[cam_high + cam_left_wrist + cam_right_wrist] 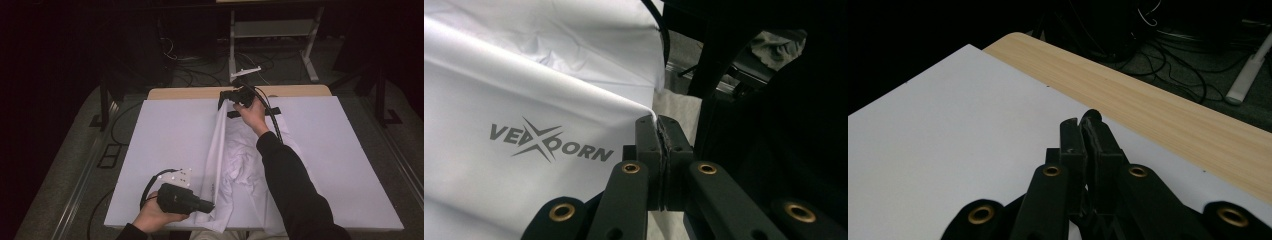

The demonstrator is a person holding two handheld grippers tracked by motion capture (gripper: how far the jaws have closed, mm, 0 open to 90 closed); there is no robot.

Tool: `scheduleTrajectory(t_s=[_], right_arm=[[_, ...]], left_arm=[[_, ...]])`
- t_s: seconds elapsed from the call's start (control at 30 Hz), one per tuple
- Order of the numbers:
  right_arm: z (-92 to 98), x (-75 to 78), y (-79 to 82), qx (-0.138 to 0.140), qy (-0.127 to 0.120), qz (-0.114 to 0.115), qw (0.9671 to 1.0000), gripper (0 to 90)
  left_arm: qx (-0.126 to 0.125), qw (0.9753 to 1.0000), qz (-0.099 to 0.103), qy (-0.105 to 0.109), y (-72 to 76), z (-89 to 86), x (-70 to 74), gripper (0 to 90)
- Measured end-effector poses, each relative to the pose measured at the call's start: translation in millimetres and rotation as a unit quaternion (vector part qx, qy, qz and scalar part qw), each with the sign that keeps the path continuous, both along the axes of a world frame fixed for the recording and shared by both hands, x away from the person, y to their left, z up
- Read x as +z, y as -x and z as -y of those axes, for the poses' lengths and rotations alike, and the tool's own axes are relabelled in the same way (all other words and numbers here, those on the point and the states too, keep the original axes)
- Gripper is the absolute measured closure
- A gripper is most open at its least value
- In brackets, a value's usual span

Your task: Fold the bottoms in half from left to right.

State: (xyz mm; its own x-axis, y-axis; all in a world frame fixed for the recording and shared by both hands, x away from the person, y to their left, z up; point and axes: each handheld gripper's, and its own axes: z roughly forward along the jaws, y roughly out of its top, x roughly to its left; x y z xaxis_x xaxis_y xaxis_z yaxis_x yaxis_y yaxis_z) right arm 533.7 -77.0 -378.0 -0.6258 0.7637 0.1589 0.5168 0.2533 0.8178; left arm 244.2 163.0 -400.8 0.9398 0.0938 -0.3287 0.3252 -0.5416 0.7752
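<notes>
A white garment lies crumpled along the middle of the white board. Its left edge is pulled into a taut fold between my two grippers. My left gripper is at the near end, its jaws shut on a corner of the cloth. In the left gripper view, the fabric carries a grey "VEXDORN" logo beside the closed left gripper. At the far end, by the board's back edge, my right gripper holds the garment's far edge. The right gripper shows its jaws pressed together above the board.
The board rests on a wooden table whose back strip shows beyond it. Black tape marks sit near the right hand. Behind the table stand a white desk frame and floor cables. My dark right sleeve crosses the garment.
</notes>
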Motion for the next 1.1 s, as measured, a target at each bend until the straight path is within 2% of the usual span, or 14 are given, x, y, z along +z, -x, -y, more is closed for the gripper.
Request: scheduleTrajectory(t_s=[0.23,0.57,1.0,1.1], right_arm=[[16.4,1.7,-0.7,-0.002,-0.001,-0.003,1.0,85.2],[32.2,6.6,2.1,-0.003,0.0,0.0,1.0,85.2],[52.6,7.3,3.6,-0.004,-0.002,-0.003,1.0,85.2],[57.1,7.4,4.4,-0.005,0.0,-0.005,1.0,85.2]], left_arm=[[-0.022,0.9997,0.0,0.006,-2.6,20.0,0.3,88.2],[-0.042,0.9989,0.0,0.018,-5.4,46.2,1.5,88.3],[-0.074,0.9967,-0.002,0.034,-12.7,86.7,4.3,88.2],[-0.079,0.9959,-0.003,0.044,-14.5,96.0,4.0,88.2]])
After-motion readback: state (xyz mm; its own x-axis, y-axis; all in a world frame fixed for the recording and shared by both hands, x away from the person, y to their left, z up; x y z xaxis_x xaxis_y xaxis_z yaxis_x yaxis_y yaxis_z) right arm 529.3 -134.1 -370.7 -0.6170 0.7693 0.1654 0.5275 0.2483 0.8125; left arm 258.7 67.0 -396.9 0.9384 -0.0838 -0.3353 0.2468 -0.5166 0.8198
